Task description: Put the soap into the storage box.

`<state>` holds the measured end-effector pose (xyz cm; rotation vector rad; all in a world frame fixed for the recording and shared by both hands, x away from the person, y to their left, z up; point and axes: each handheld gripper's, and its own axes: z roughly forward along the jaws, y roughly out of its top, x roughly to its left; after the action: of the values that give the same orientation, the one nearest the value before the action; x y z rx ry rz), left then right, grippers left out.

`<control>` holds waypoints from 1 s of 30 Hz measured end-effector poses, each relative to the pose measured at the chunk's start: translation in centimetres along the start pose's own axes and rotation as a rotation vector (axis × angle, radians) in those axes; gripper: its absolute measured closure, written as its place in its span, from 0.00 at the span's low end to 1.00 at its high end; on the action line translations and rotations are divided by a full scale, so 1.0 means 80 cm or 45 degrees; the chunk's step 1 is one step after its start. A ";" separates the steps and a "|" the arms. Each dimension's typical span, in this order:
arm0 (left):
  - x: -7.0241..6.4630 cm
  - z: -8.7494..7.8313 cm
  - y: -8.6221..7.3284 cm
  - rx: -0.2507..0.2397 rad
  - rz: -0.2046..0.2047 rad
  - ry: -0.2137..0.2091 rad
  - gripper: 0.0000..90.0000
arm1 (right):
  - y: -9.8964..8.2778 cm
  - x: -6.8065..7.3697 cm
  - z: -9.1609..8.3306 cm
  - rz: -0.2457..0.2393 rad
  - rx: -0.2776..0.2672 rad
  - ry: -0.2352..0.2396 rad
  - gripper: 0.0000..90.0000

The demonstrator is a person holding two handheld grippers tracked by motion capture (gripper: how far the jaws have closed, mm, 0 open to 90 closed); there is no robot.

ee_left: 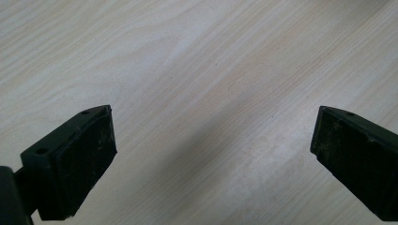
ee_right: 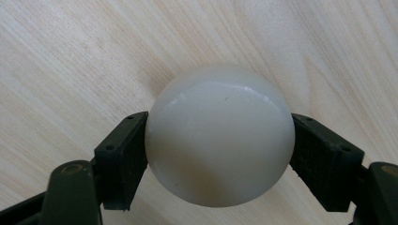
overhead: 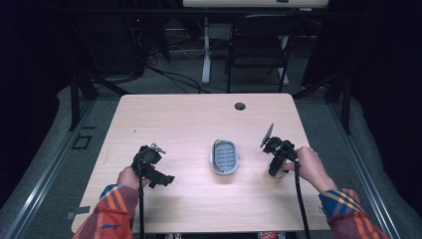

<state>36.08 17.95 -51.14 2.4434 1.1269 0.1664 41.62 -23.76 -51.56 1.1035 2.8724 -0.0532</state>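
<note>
1. The ball [ee_right: 219,136], smooth and off-white, sits between the jaws of the right gripper [ee_right: 219,154]; both pads press its sides, so the gripper is clamped on it.
2. In the high view the right gripper [overhead: 276,167] is over the tabletop [overhead: 189,114] toward its right edge, about midway between the near and far edges. The ball itself is too small to make out there.
3. Whether the ball rests on the wood or is just clear of it cannot be told from the right gripper view.
4. Just left of that gripper, near the middle of the tabletop, lies the dish [overhead: 224,156]: a grey oval tray with a slatted floor, nothing in it.
5. The left gripper [overhead: 151,167] is toward the left edge, well apart from the dish. In its own view the left gripper [ee_left: 213,145] has its jaws wide apart over bare wood, holding nothing.
6. Step in hand, as I judge it: the ball is grasped and ready to be carried.
7. The likely next move is a short carry left to the dish. It calls for a steady squeeze, since a round, glossy ball may slip, and a low release so it settles on the slats rather than rolling out.
</note>
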 end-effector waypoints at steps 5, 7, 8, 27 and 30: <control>0.000 0.000 0.000 0.000 -0.002 -0.001 0.00 | 0.004 0.001 -0.002 -0.003 0.000 0.000 0.27; 0.000 0.000 0.000 0.000 -0.003 0.000 0.00 | 0.006 0.001 -0.004 -0.008 0.004 -0.004 0.27; 0.000 0.000 0.000 0.001 -0.002 0.000 0.00 | 0.007 0.002 -0.005 -0.004 -0.003 -0.002 0.27; 0.000 0.000 0.000 0.001 -0.003 -0.001 0.00 | 0.036 0.012 -0.019 -0.065 -0.008 -0.001 0.27; 0.000 0.000 0.000 0.001 -0.002 -0.002 0.00 | 0.041 0.014 -0.021 -0.074 -0.002 -0.003 0.27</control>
<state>36.09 17.98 -51.17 2.4431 1.1283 0.1640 42.92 -20.46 -49.97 1.0191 2.9017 -0.0546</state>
